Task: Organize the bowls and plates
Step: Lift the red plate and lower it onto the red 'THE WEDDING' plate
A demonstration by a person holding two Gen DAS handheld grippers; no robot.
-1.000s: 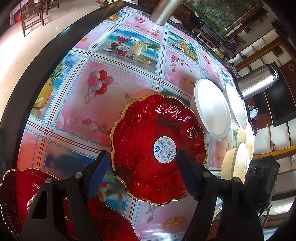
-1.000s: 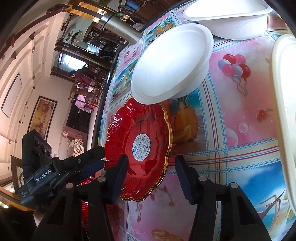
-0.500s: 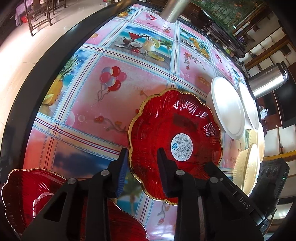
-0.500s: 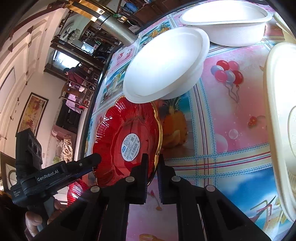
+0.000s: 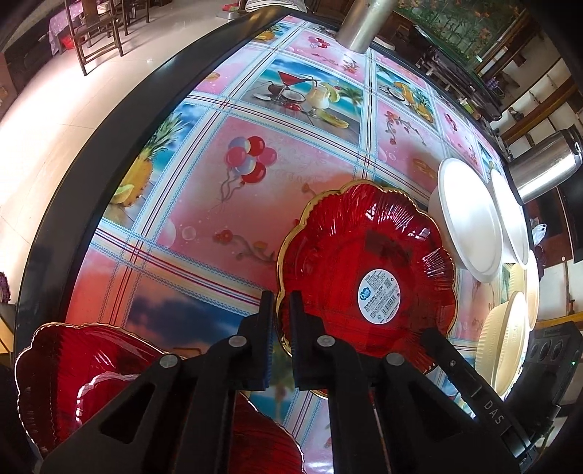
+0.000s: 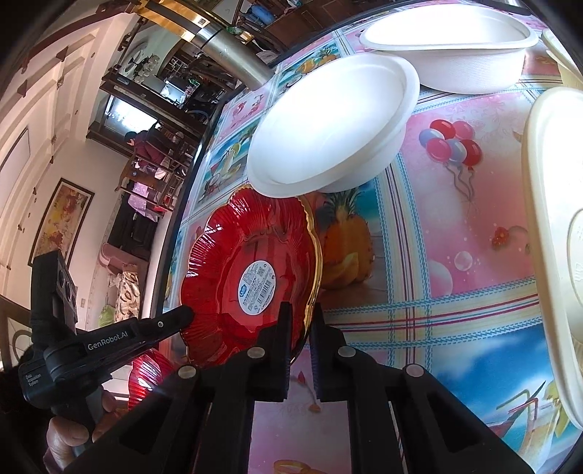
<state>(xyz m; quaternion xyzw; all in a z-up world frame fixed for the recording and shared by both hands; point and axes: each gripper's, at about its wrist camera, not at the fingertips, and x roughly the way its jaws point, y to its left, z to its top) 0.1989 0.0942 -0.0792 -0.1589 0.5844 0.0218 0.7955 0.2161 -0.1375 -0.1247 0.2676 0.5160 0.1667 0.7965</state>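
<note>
As both grippers [image 5: 280,310] [image 6: 301,321] pinch red plate [image 5: 364,269], jaws level.

Printed tablecloth [image 5: 233,204] over the table, squares of balloons [image 5: 249,158], pineapple [image 5: 140,171] and cocktails [image 5: 306,96]. Dark rim [image 5: 109,120] along the table edge. Steel flask [image 5: 543,171] at the far right, beside the cloth. Metal column [image 5: 359,25] at the far end. Wooden chairs [image 5: 98,31] on pale tiled floor [image 5: 43,116]. Framed painting [image 6: 60,218] on the wall. Seated figure in dark red [image 6: 145,146] in the background.

Both jaws — now on plate [image 5: 368,269] rim
</note>
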